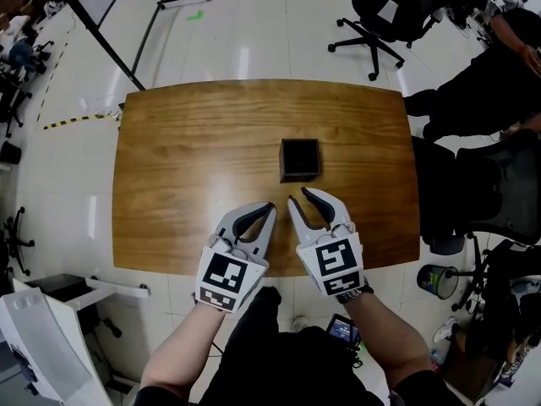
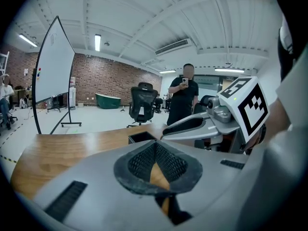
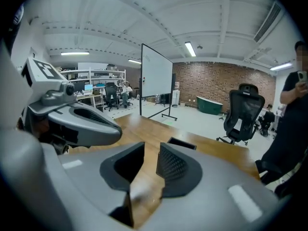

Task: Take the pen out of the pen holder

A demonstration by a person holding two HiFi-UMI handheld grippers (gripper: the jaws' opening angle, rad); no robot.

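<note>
a person is holding two grey grippers above the near edge of a wooden table [image 1: 186,167], seen from overhead. the left gripper [image 1: 269,208] is clenching. its dark ribbed pads [image 2: 139,162] are meeting at the tips, only a sliver of wood is showing through lower down, and nothing is sitting between them. the right gripper [image 1: 298,195] is resting released, its two jaws standing a little apart, with bare tabletop showing in the gap and nothing caught there. the two grippers are lying side by side with their tips close together, both pointing away from the person toward a black square pen holder [image 1: 300,159]. the pen holder is standing upright near the middle of the table, just beyond the right gripper's tips and not touching them. its inside is showing only as dark from above, so the pen itself cannot be made out. beyond the table, a black office chair [image 1: 385,11] is standing on the pale floor, a whiteboard [image 3: 156,76] is standing on its frame, and a person in dark clothes [image 2: 182,105] is holding up a phone.
</note>
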